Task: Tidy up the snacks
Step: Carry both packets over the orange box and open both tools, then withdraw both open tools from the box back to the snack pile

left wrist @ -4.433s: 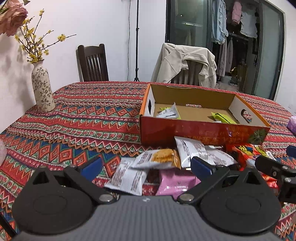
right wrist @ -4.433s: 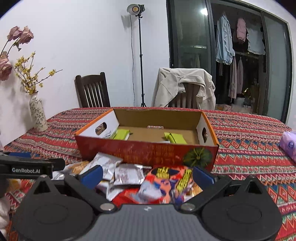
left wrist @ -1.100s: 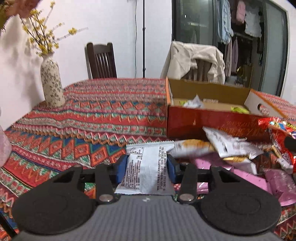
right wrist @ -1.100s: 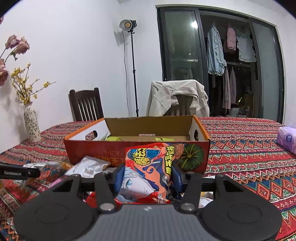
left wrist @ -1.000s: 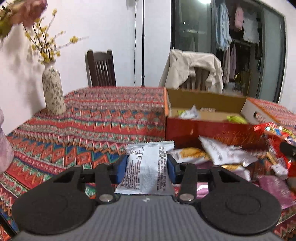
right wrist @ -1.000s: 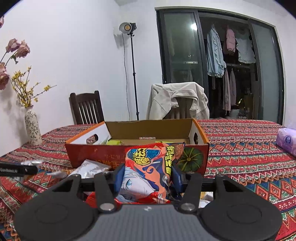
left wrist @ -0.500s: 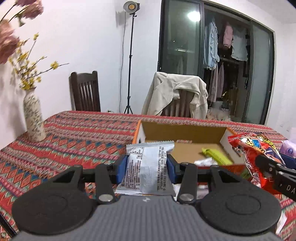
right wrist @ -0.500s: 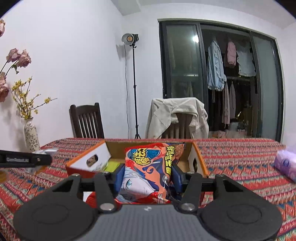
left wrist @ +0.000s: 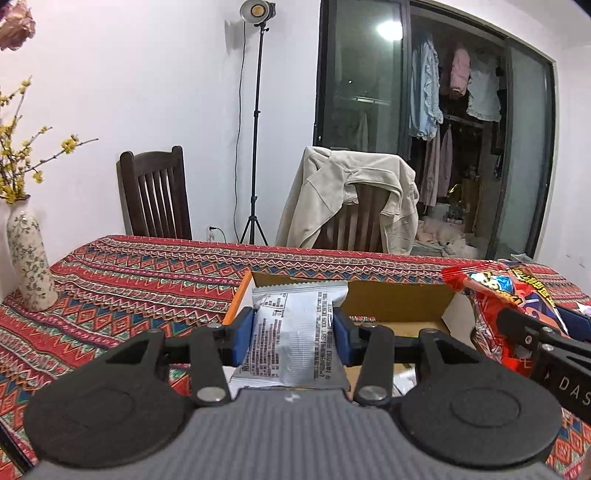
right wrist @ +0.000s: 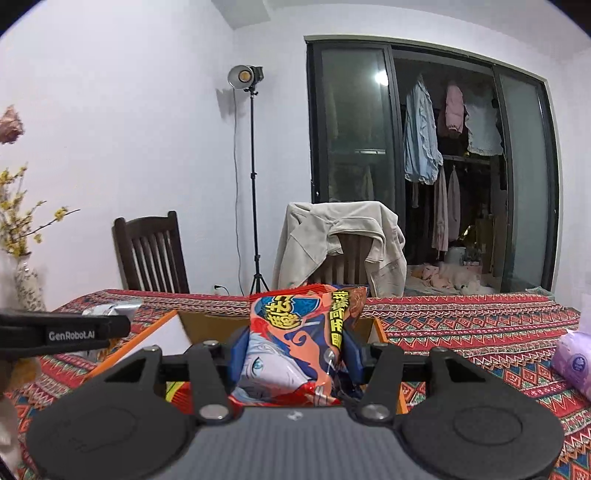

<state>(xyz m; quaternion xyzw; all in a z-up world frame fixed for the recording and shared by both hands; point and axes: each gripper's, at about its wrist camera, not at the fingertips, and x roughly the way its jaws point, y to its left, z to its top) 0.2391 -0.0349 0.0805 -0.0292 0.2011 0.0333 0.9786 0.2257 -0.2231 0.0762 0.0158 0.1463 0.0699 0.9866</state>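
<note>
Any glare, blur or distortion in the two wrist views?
Left wrist: studio lamp flares, ceiling light reflects in the glass door, fisheye bends the door frame. Right wrist: dark vignette in the corners, lamp flares; snack bag print is sharp.

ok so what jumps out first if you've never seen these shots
Two snack packets, each pinched in a claw over the open cardboard box: a silver-white packet in the left claw, a bright red cartoon-printed bag in the right claw. Beneath lies a red zigzag tablecloth; behind it, a chair draped with a beige jacket.
</note>
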